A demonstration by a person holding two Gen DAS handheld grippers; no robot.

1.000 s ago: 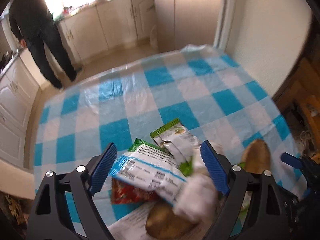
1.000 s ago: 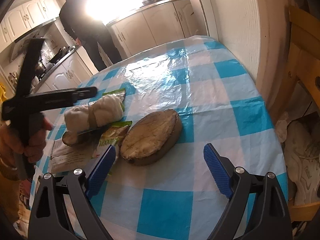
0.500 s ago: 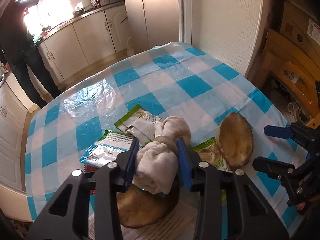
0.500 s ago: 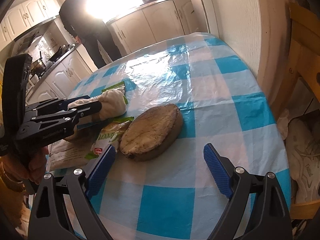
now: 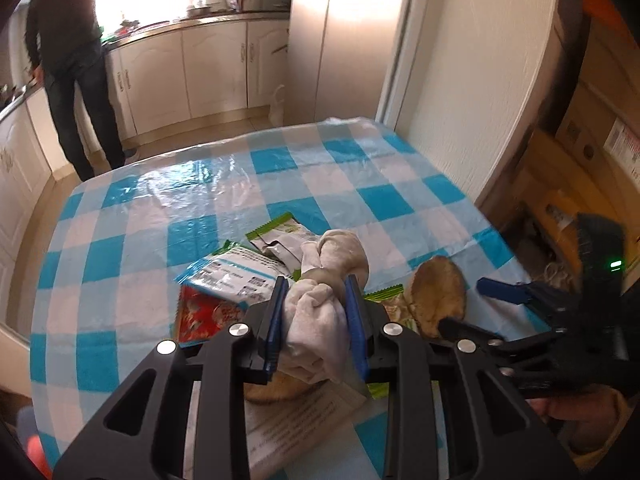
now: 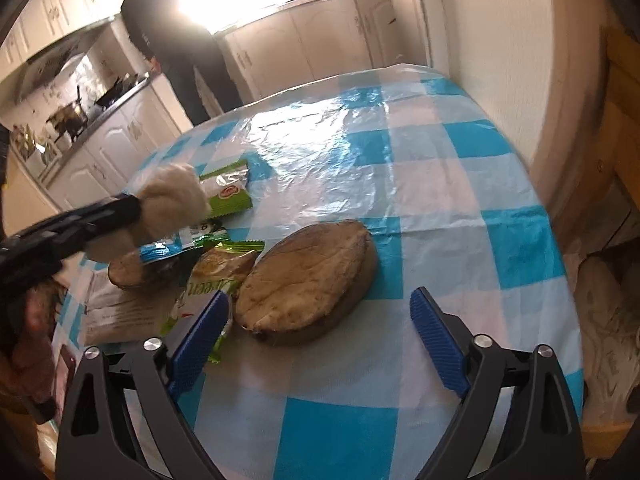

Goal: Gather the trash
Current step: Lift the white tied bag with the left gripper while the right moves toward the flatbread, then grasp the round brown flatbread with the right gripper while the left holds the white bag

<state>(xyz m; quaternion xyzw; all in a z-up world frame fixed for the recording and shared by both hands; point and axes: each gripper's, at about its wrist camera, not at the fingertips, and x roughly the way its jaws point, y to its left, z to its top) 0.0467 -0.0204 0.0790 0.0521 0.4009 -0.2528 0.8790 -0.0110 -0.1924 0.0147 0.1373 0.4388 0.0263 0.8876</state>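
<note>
My left gripper point(image 5: 316, 320) is shut on a crumpled white wad point(image 5: 332, 264), held over a heap of wrappers: a green one point(image 5: 280, 236), a blue-and-white one point(image 5: 228, 276) and a red one point(image 5: 200, 316). In the right wrist view the left gripper point(image 6: 132, 210) comes in from the left with the wad point(image 6: 172, 200). The jaws of my right gripper point(image 6: 320, 304) are opening with nothing gripped; a wooden disc point(image 6: 308, 280) lies just ahead of its tips. A green-gold wrapper point(image 6: 216, 276) lies beside that disc.
A blue-and-white checked tablecloth point(image 5: 200, 200) covers the table. A smaller wooden disc point(image 6: 136, 272) and a printed sheet point(image 6: 120, 312) lie under the heap. A person point(image 5: 76, 60) stands at the far kitchen counter. A wall point(image 5: 480, 80) and cardboard boxes point(image 5: 592, 140) flank the table's right side.
The left jaws closed from wide open onto the white wad, and the view now looks flatter across the table. The right gripper kept its place and its jaws spread slightly.
</note>
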